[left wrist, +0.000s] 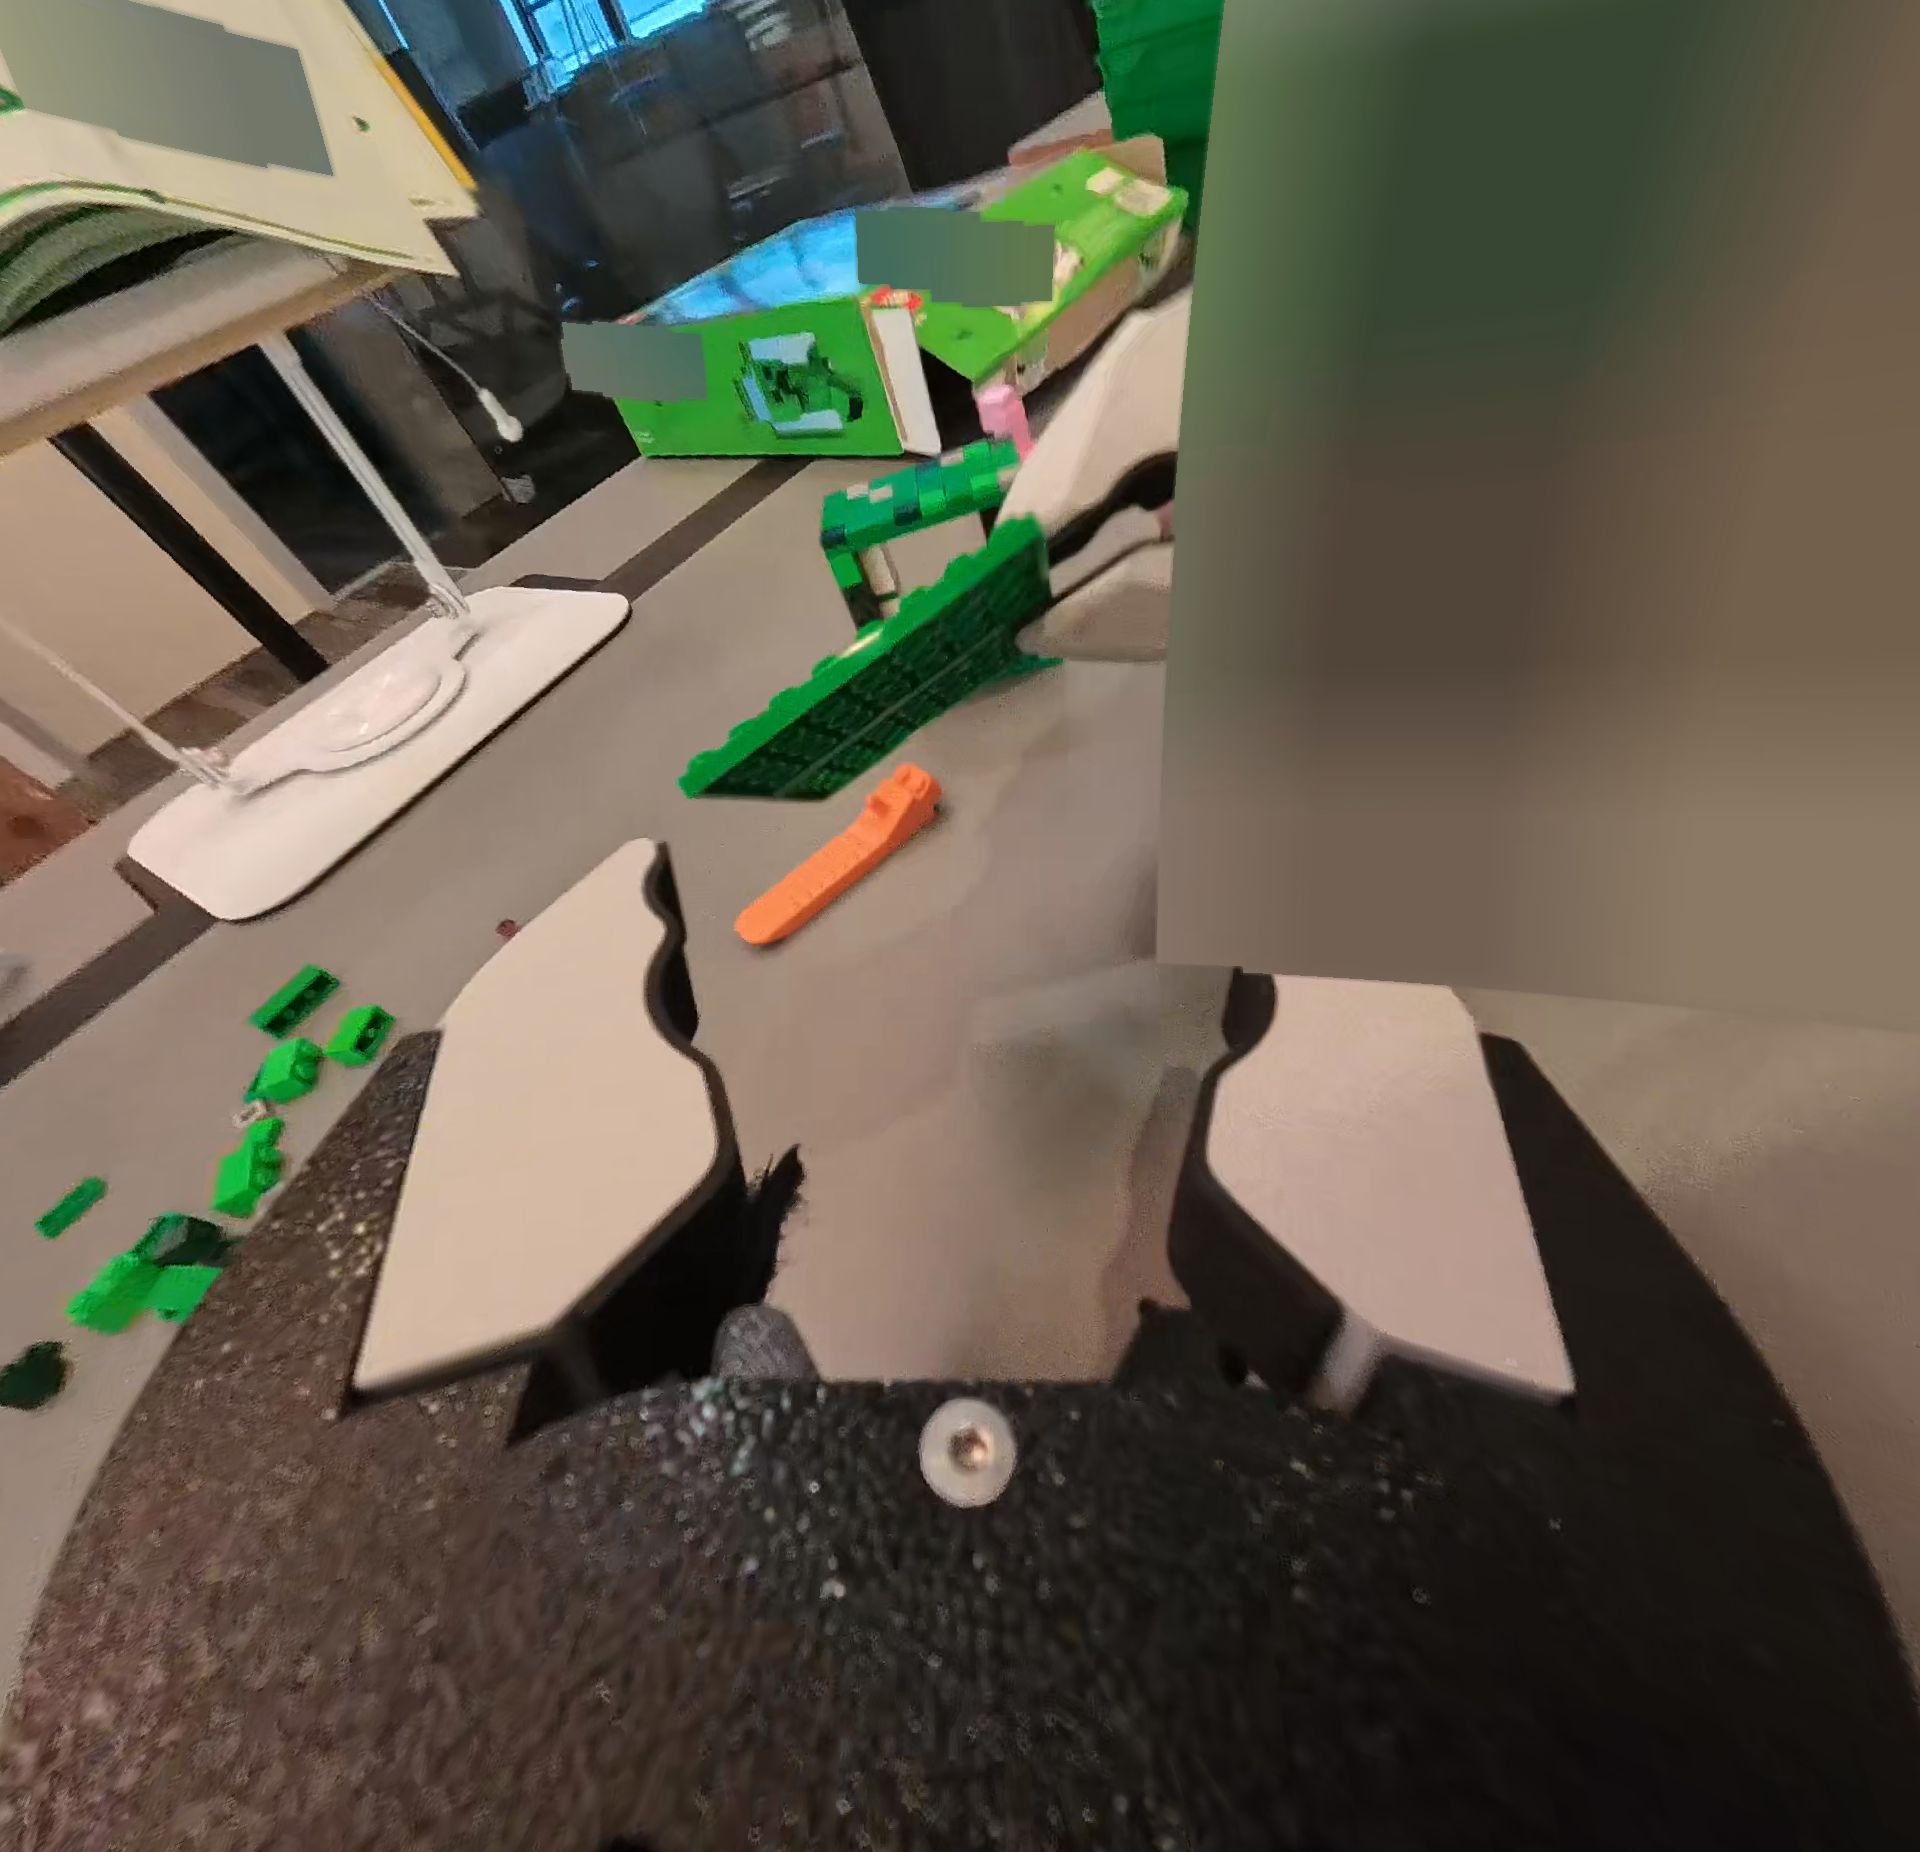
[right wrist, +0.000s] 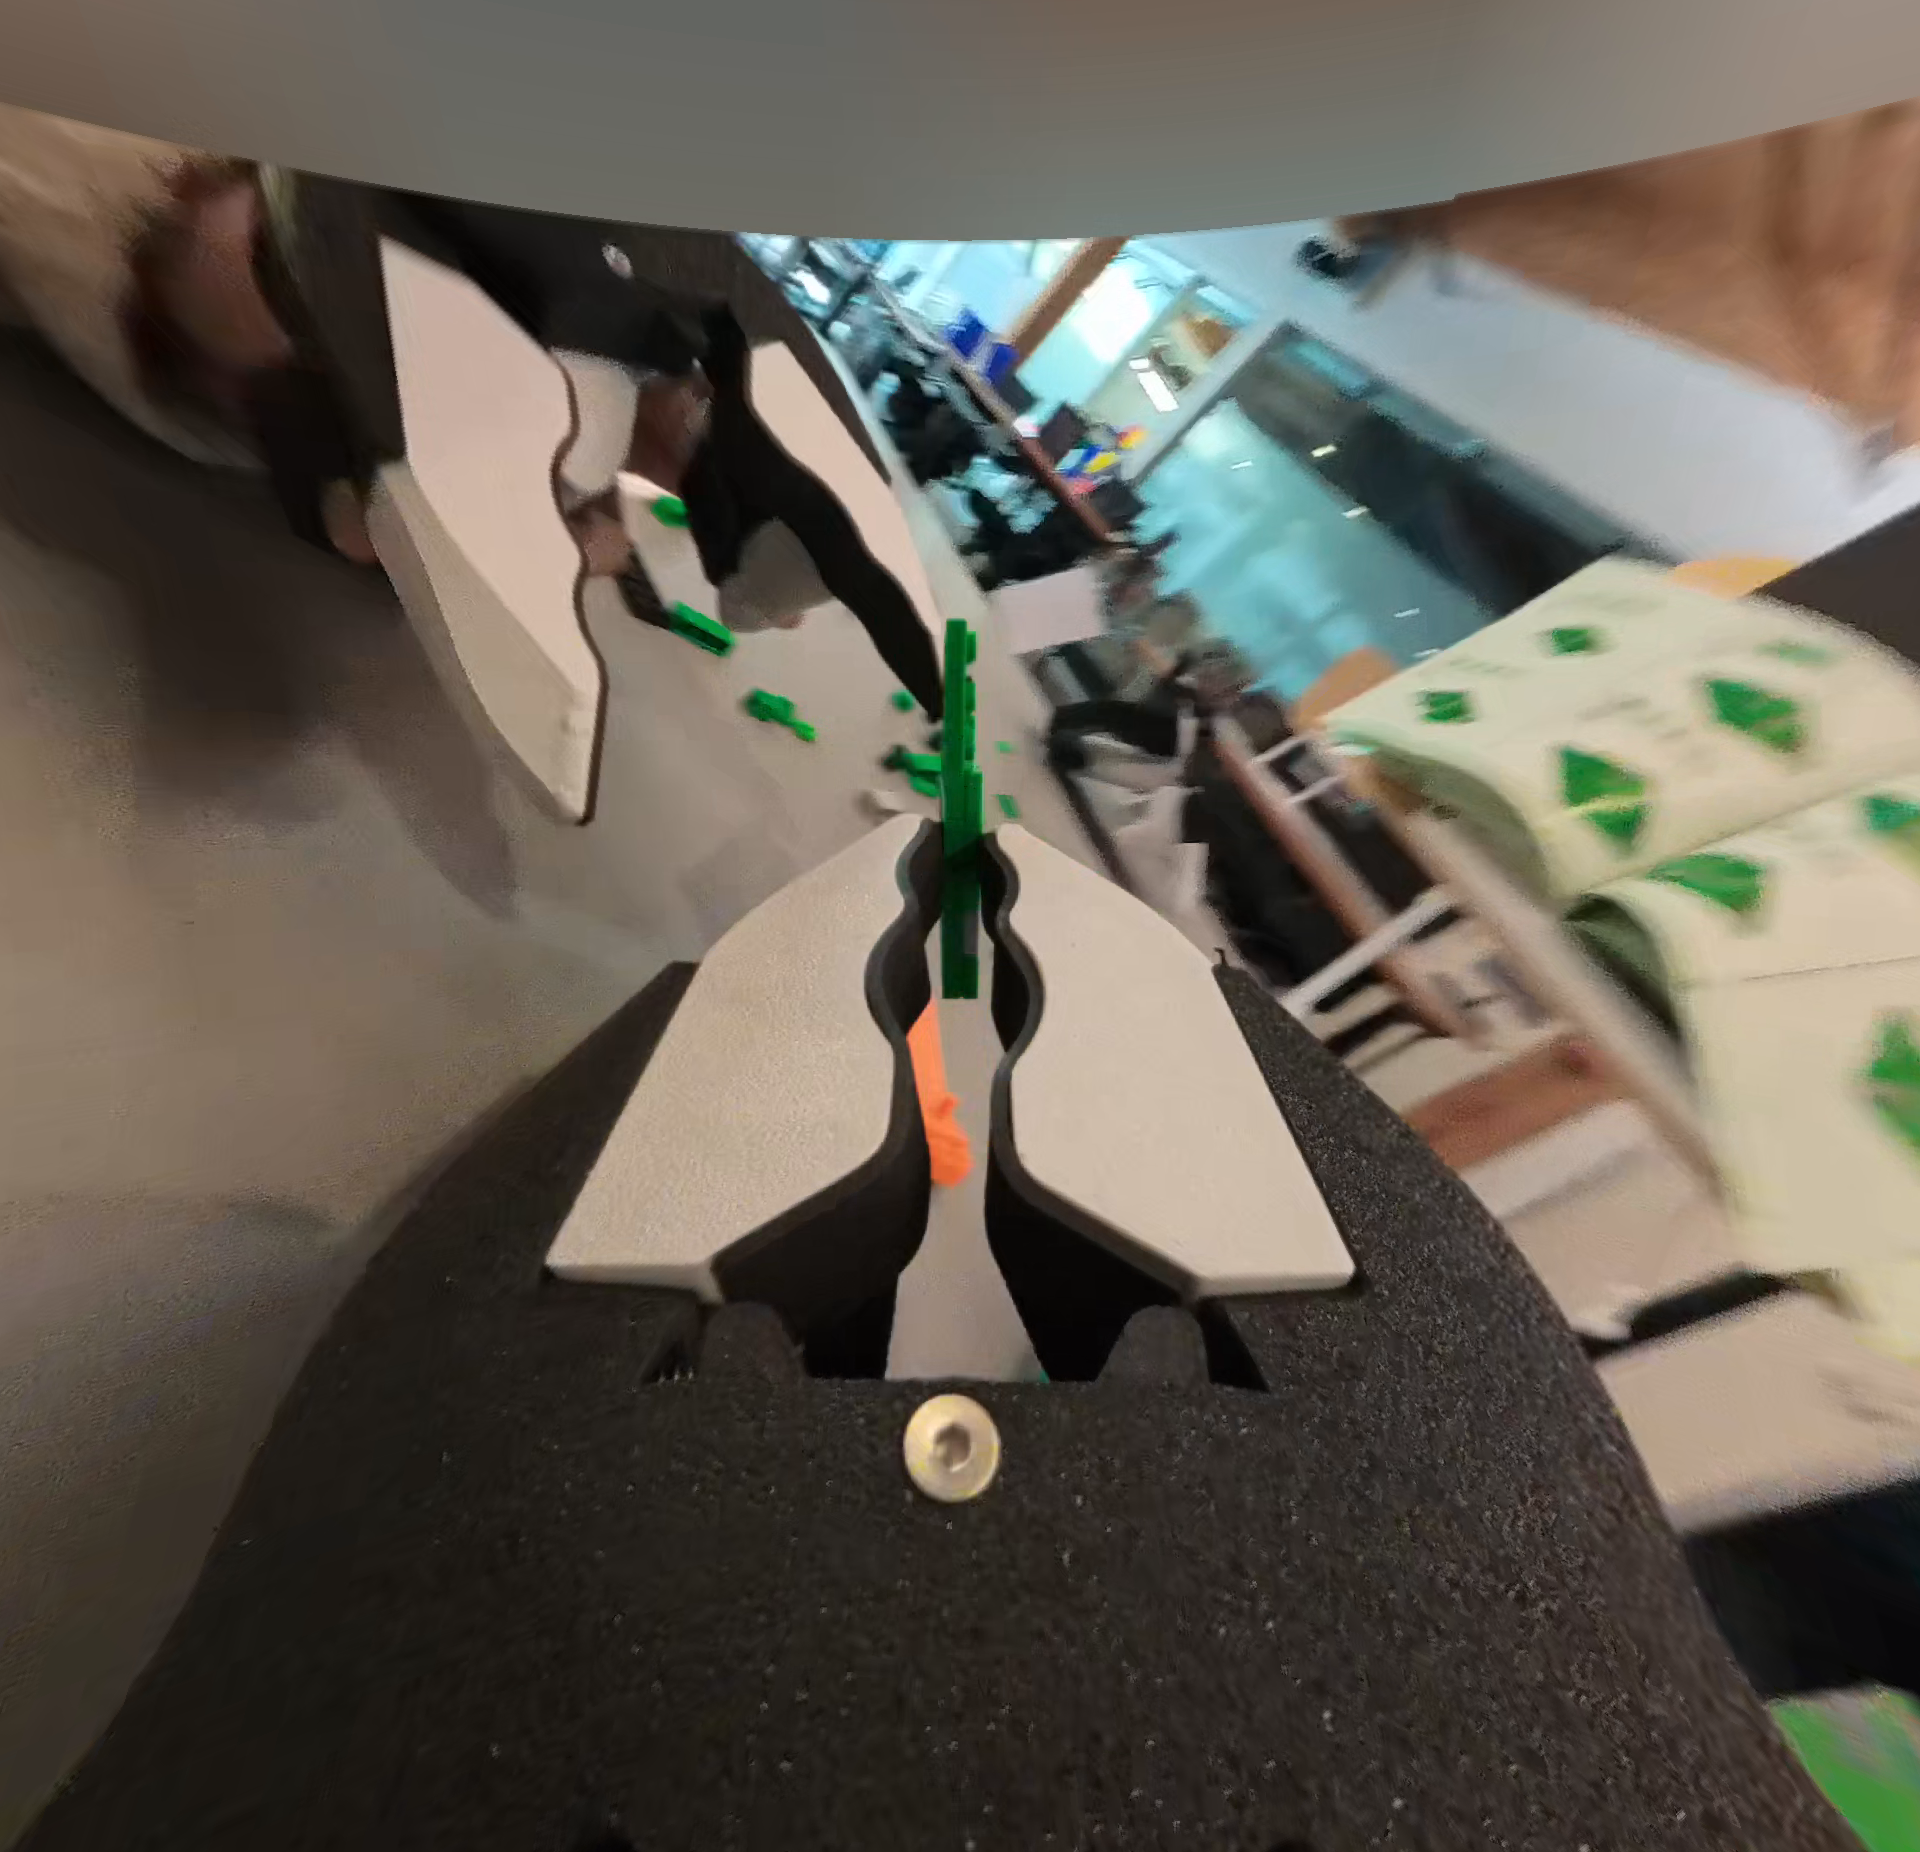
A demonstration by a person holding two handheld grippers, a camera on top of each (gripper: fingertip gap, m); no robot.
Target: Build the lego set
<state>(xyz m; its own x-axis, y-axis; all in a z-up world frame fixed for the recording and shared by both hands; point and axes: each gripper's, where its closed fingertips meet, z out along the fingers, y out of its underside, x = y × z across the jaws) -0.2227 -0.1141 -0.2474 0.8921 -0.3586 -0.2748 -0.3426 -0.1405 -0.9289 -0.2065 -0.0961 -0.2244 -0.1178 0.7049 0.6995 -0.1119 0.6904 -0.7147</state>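
My right gripper (right wrist: 958, 838) is shut on one edge of a flat green Lego baseplate (right wrist: 958, 742), seen edge-on between its fingertips. In the left wrist view the baseplate (left wrist: 894, 675) is tilted, its far end low over the table, with the right gripper (left wrist: 1039, 578) on its upper right edge. My left gripper (left wrist: 945, 929) is open and empty, above the table near an orange brick separator (left wrist: 842, 857). Behind the plate stands a green arch-shaped Lego build (left wrist: 914, 514). Loose green bricks (left wrist: 296, 1049) lie to the left.
A green Lego box (left wrist: 769, 389) lies at the back of the grey table. A white stand base (left wrist: 395, 722) at the left holds the open instruction booklet (right wrist: 1662, 763). A blurred patch hides the right side of the left wrist view. The separator (right wrist: 940, 1116) shows under the right gripper.
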